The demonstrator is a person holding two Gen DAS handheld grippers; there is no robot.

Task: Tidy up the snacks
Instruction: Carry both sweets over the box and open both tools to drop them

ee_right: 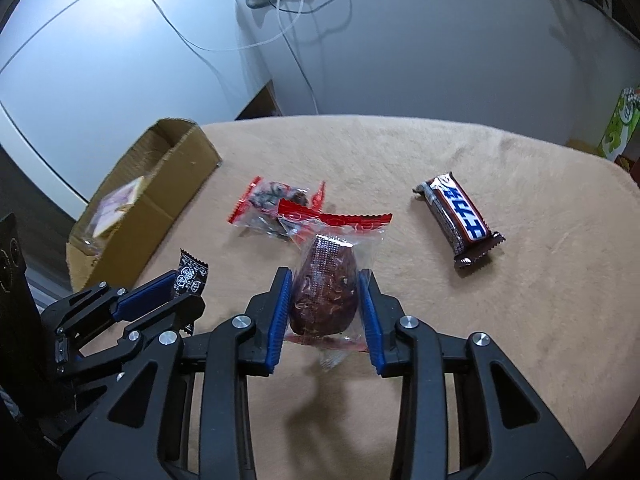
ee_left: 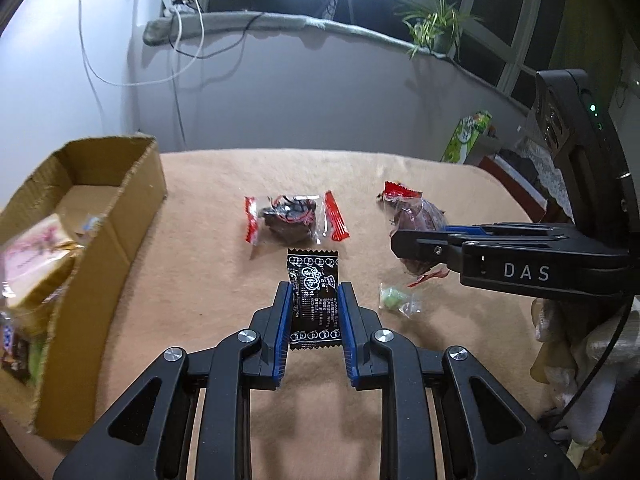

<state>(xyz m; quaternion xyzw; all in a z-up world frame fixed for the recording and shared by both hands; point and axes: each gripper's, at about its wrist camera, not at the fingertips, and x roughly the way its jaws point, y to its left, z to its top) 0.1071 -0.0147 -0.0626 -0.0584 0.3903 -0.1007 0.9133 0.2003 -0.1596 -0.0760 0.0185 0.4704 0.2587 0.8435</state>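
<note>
My left claw grips the black sachet between its pads; my right claw clamps the brown wrapped snack. Both packets are clear of the counter, right of the cardboard box.

Both wrist views look steeply down, close over the tan tabletop; both share the cardboard box.
</note>
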